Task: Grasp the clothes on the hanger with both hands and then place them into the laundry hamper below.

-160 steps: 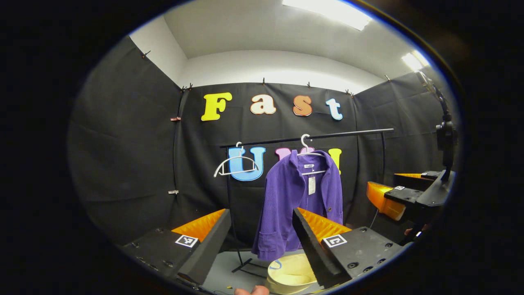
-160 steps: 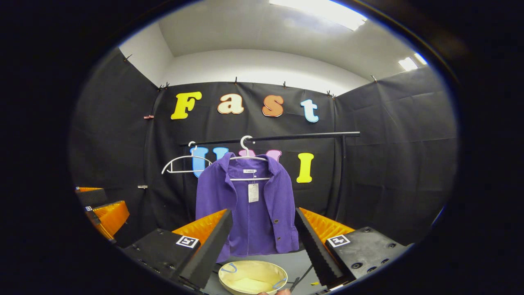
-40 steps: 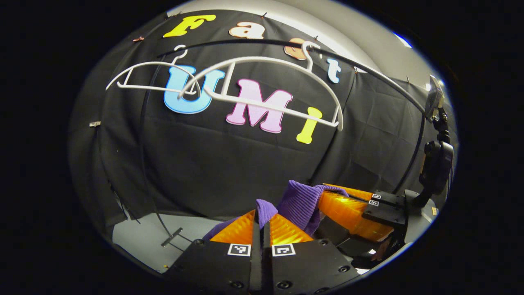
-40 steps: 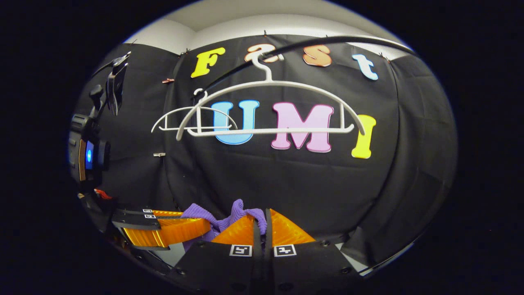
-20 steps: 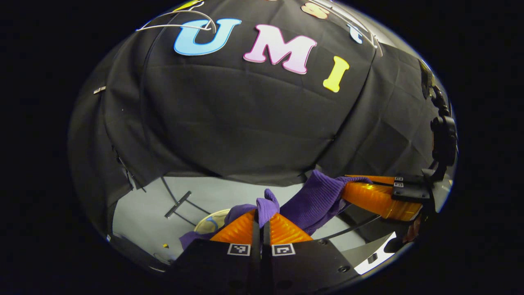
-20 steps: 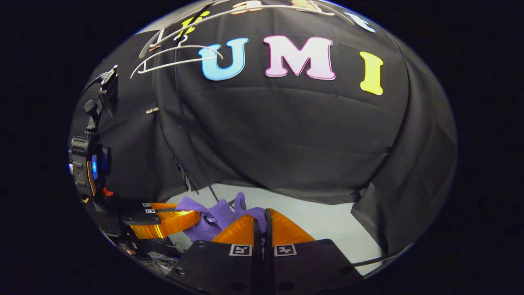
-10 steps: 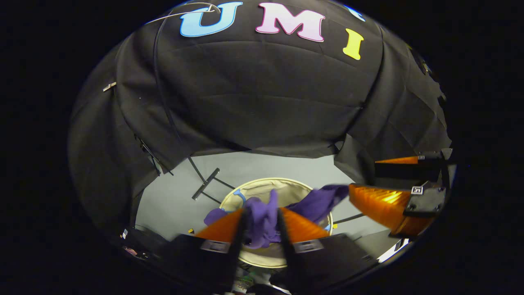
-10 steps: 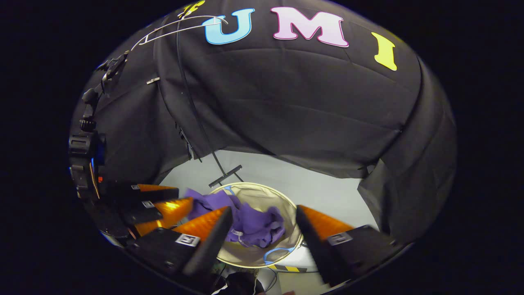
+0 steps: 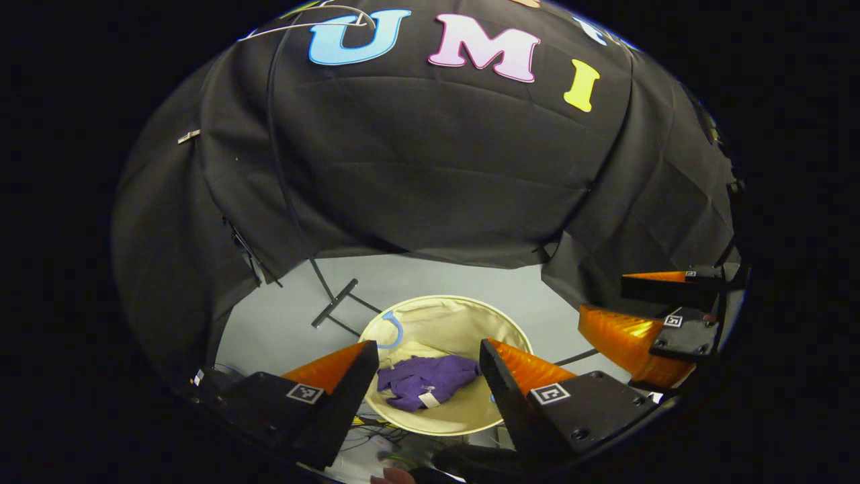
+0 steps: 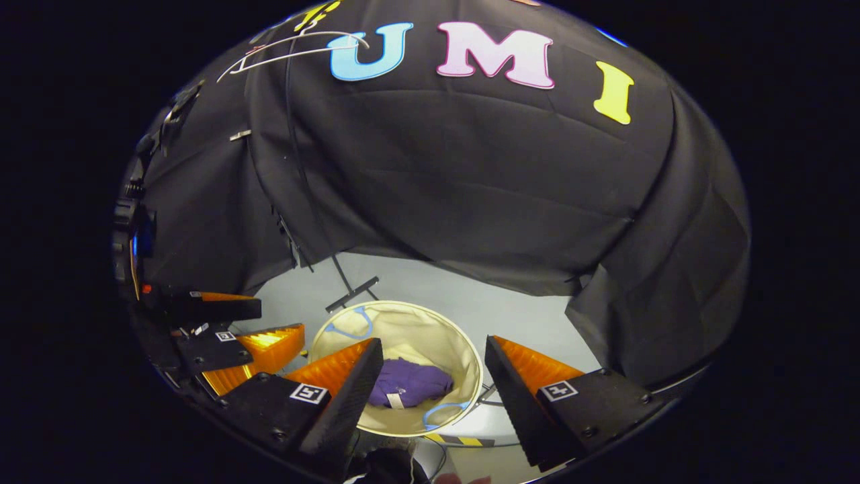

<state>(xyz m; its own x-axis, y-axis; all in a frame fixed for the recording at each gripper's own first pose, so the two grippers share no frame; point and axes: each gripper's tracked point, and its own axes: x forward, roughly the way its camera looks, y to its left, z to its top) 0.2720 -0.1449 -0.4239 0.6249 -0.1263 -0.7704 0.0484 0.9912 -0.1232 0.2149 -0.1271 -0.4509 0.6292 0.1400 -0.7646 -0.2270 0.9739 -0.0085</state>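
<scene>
Two grippers, both released. In the left gripper view, the left gripper (image 9: 422, 363) stood spread at the bottom of the frame, empty, with the right gripper (image 9: 635, 306) at lower right. Between the left gripper's fingers, one purple garment (image 9: 426, 381) lay crumpled inside one cream laundry hamper (image 9: 440, 308) on the grey floor (image 9: 282, 316). One white hanger (image 10: 289, 47) hung at upper left of the right gripper view.

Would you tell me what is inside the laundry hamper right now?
The purple jacket lies crumpled at the bottom of the laundry hamper; anything beneath it is covered.
</scene>
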